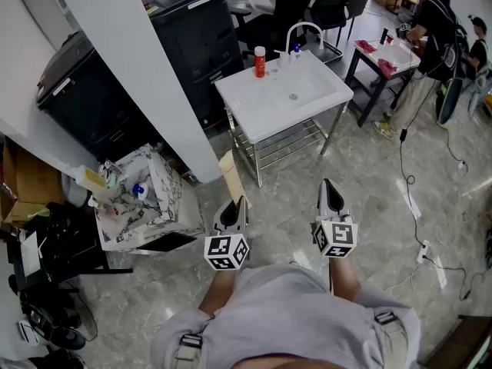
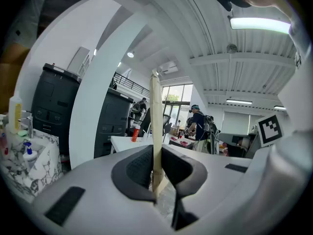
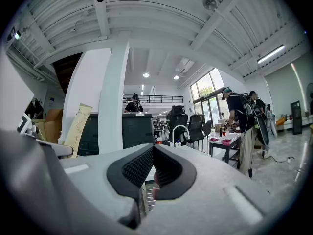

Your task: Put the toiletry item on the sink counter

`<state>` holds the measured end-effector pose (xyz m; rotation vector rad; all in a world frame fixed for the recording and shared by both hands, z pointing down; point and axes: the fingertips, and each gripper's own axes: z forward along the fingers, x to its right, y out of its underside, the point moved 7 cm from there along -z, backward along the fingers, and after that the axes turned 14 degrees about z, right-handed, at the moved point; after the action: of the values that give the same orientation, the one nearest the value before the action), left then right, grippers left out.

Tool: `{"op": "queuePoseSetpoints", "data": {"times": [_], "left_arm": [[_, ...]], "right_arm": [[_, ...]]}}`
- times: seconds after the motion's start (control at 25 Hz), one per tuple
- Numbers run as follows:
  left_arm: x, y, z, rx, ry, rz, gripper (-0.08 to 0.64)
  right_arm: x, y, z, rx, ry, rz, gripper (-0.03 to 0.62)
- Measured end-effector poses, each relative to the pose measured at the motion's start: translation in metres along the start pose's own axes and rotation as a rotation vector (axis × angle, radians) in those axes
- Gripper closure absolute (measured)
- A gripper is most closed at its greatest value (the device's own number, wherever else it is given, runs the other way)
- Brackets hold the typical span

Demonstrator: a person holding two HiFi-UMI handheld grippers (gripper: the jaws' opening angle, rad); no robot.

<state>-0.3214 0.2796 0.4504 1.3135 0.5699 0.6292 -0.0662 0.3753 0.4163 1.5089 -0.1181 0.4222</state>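
My left gripper (image 1: pixel 235 206) is shut on a long flat beige toiletry pack (image 1: pixel 230 175), which stands up out of the jaws over the floor. In the left gripper view that pack (image 2: pixel 155 126) shows edge-on between the pads of the gripper (image 2: pixel 156 180). The white sink counter (image 1: pixel 319 104) stands ahead and a little to the right, with a curved faucet (image 1: pixel 303 29), a red bottle (image 1: pixel 260 61) and a small blue-capped bottle (image 1: pixel 296 50) at its back. My right gripper (image 1: pixel 327 184) is shut; its pads meet (image 3: pixel 153 153), and a small pinkish patch shows low in the gap.
A marble-patterned box (image 1: pixel 165 194) of toiletries sits at the left on the floor. A white pillar (image 1: pixel 138 60) and black cabinets (image 1: pixel 196 29) stand left of the sink. A metal rack (image 1: pixel 284 141) hangs under the counter. People (image 1: pixel 430 44) work at a table (image 1: pixel 388 56) at the far right; cables cross the floor.
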Motion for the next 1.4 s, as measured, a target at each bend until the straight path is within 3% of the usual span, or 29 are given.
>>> {"op": "queuePoseSetpoints", "data": {"times": [0.88, 1.4], "left_arm": [[0.034, 0.000, -0.002, -0.026, 0.013, 0.020, 0.518], [0.089, -0.001, 0.019, -0.031, 0.004, 0.033, 0.518]], "right_arm": [[0.025, -0.001, -0.023, -0.021, -0.005, 0.015, 0.588], [0.078, -0.006, -0.040, -0.041, -0.003, 0.006, 0.588]]}}
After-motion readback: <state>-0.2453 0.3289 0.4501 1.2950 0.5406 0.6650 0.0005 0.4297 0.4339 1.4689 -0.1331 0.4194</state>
